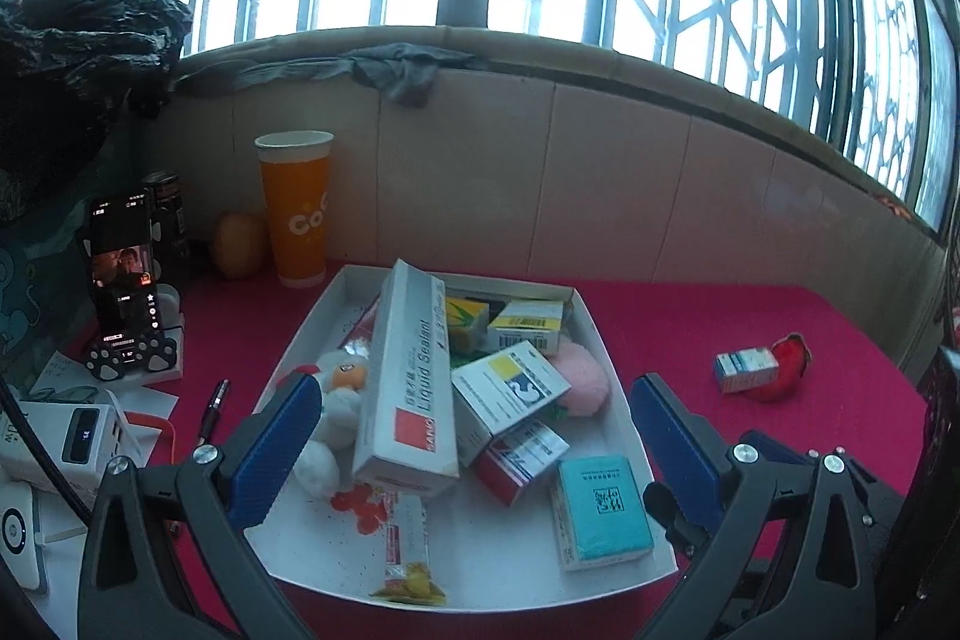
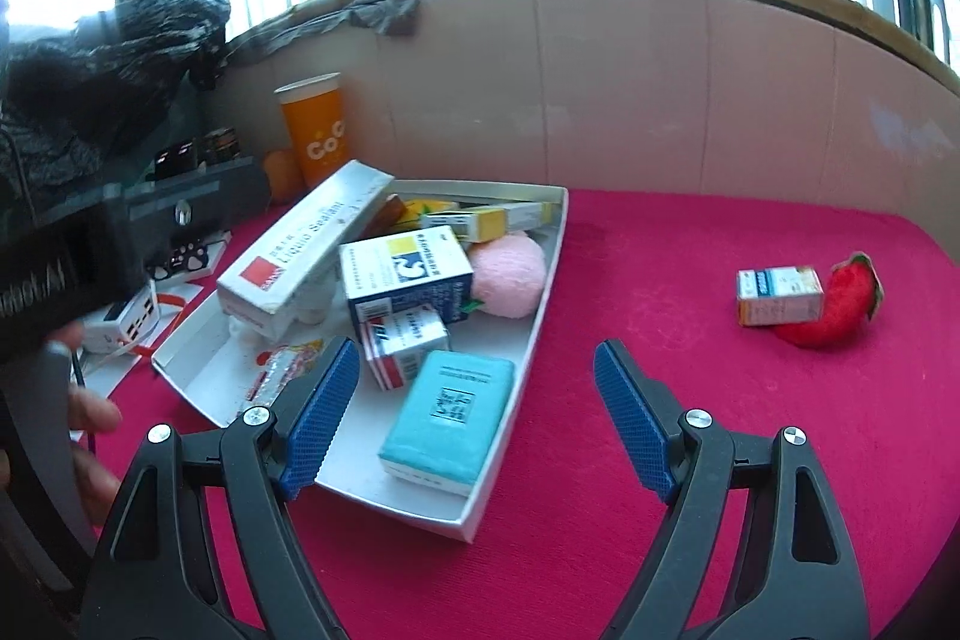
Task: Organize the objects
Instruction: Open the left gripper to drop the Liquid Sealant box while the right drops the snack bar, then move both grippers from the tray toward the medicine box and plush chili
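Note:
A white tray [image 1: 312, 334] [image 2: 528, 292] on the red tablecloth holds several items: a long Liquid Sealant box [image 1: 408, 376] [image 2: 300, 244], a white, yellow and blue box [image 1: 510, 388] [image 2: 408, 268], a teal packet [image 1: 600, 508] [image 2: 450, 412], a pink plush [image 1: 579, 379] [image 2: 510, 268] and a white plush toy [image 1: 336, 400]. A small box [image 1: 747, 370] [image 2: 780, 295] leans on a red plush strawberry [image 1: 789, 361] [image 2: 840, 304] on the cloth to the right. My left gripper [image 1: 474, 436] is open and empty over the tray. My right gripper [image 2: 477, 388] is open and empty above the tray's right rim.
An orange paper cup [image 1: 297, 208] [image 2: 315, 133], an orange fruit [image 1: 240, 244], a can [image 1: 165, 202] and a phone on a stand [image 1: 123, 274] stand at the back left. A power bank [image 1: 78, 436] and pen [image 1: 213, 409] lie left of the tray. A tiled wall rises behind.

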{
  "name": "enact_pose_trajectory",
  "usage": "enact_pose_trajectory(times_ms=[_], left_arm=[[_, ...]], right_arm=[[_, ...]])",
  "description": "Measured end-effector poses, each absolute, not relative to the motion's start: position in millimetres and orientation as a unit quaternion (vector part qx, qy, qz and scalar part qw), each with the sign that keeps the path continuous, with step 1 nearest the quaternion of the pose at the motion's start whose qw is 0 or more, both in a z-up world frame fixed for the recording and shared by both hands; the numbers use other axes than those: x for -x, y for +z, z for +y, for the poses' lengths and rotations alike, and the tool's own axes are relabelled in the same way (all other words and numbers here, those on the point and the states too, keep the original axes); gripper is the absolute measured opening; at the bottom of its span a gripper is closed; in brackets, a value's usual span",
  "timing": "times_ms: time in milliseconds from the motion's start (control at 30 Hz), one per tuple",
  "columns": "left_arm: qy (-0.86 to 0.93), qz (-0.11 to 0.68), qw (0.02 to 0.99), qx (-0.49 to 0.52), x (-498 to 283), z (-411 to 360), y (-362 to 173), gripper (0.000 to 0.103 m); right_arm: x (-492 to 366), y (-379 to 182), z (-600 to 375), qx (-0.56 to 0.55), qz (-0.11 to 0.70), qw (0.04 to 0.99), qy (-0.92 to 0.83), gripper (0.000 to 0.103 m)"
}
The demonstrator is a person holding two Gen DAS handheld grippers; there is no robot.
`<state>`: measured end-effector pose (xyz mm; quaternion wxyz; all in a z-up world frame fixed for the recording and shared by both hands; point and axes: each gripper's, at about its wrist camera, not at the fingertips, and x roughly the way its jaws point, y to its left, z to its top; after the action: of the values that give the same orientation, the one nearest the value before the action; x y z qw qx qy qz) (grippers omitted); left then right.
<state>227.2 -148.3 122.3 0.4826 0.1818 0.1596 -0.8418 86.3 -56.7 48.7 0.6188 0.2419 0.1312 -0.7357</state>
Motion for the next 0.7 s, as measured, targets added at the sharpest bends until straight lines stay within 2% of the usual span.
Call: enact_pose_trajectory(times_ms=[700], left_arm=[[-0.861,0.153,0.427,-0.231,-178,-119,102,0.103]], right_arm=[[-36,43,-39,-0.279,0.090,0.577,-0.762,0.082]])
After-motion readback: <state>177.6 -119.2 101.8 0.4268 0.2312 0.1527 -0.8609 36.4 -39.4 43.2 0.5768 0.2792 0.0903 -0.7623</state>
